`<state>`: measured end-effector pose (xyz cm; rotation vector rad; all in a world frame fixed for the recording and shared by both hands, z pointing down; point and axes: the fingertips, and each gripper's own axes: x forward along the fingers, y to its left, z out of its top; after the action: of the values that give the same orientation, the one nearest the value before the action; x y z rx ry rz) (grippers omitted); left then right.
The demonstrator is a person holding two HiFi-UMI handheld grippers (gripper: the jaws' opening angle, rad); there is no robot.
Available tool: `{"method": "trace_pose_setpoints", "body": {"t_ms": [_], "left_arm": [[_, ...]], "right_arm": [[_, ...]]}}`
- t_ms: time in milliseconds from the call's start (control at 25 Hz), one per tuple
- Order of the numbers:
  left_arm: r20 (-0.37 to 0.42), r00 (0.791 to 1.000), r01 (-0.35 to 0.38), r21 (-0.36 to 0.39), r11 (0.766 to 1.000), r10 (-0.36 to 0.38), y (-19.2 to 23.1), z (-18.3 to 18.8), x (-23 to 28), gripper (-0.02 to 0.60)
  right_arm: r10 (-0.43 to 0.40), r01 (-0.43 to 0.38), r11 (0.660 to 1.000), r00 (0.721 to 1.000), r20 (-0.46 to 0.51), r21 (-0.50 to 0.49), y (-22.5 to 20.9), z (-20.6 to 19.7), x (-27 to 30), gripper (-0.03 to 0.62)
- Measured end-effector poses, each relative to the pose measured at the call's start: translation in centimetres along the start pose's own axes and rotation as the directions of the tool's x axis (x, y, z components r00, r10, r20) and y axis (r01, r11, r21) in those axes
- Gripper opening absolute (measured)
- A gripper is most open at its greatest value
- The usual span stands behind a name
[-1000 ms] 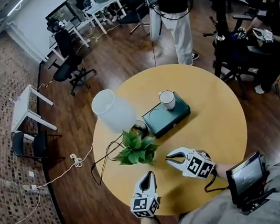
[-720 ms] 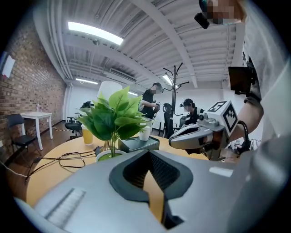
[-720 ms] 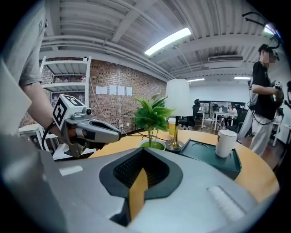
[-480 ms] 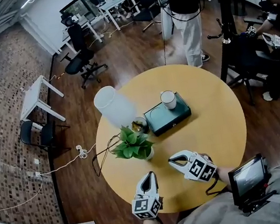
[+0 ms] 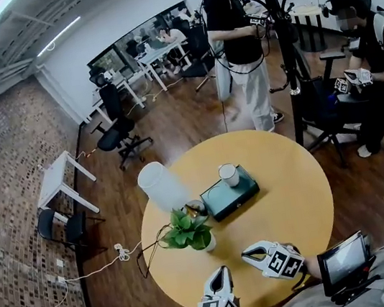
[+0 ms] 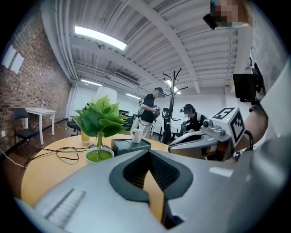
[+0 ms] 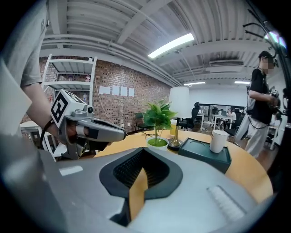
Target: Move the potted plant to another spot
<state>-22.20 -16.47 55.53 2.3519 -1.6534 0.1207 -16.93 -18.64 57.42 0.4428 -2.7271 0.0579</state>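
Note:
The potted plant (image 5: 188, 231), green leaves in a small white pot, stands upright on the round wooden table (image 5: 293, 190), left of centre, with nothing holding it. My left gripper (image 5: 222, 274) hovers over the table's near edge, shut and empty, pointing at the plant. Just to its right is my right gripper (image 5: 245, 254), also shut and empty. The left gripper view has the plant (image 6: 101, 123) ahead and to the left of my shut left gripper (image 6: 148, 153), with the right gripper (image 6: 170, 148) alongside. In the right gripper view the plant (image 7: 159, 116) stands beyond my shut right gripper (image 7: 142, 149).
A lamp with a white shade (image 5: 159, 184) stands behind the plant, its cable (image 5: 152, 239) trailing off the left edge. A dark green tray (image 5: 229, 194) with a white cup (image 5: 229, 174) sits mid-table. A standing person (image 5: 235, 40), a coat stand (image 5: 283, 46) and a seated person (image 5: 373, 60) are beyond.
Both grippers have drawn back from the plant toward the table's near edge. The right gripper's jaws went from slightly apart to shut. The head view has tilted up.

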Motion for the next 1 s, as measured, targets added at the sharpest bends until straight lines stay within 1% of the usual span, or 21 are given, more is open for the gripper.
{"method": "trace_pose_setpoints", "body": {"t_ms": [160,280,440,640,760,1000], "left_arm": [[0.012,0.998,0.056,0.018,0.998,-0.056,-2.3,-0.3,-2.2,0.0],[0.023,0.996,0.086,0.014,0.996,-0.086,-3.8,-0.8,-3.6,0.0],[0.039,0.994,0.103,-0.013,0.995,-0.103,-5.8,-1.3,-6.7,0.0],[0.046,0.989,0.142,-0.047,0.989,-0.14,-7.5,-2.0,-9.8,0.0],[0.043,0.99,0.136,-0.047,0.99,-0.134,-8.9,-2.5,-10.5,0.0],[0.046,0.992,0.116,-0.031,0.993,-0.114,-12.7,-1.6,-10.7,0.0]], "right_arm": [[-0.044,0.044,0.999,0.999,0.002,0.02,2.3,-0.9,-1.5,0.008],[-0.088,0.088,0.995,0.996,-0.011,0.045,3.6,-2.0,-3.2,0.008],[-0.114,0.116,0.991,0.993,-0.023,0.072,6.7,-3.1,-5.6,0.008],[-0.157,0.161,0.981,0.986,-0.054,0.104,10.2,-3.6,-8.4,0.008],[-0.156,0.162,0.981,0.986,-0.058,0.103,11.1,-4.2,-10.3,0.008],[-0.161,0.163,0.981,0.986,-0.033,0.103,10.4,-4.0,-14.8,0.008]]}}
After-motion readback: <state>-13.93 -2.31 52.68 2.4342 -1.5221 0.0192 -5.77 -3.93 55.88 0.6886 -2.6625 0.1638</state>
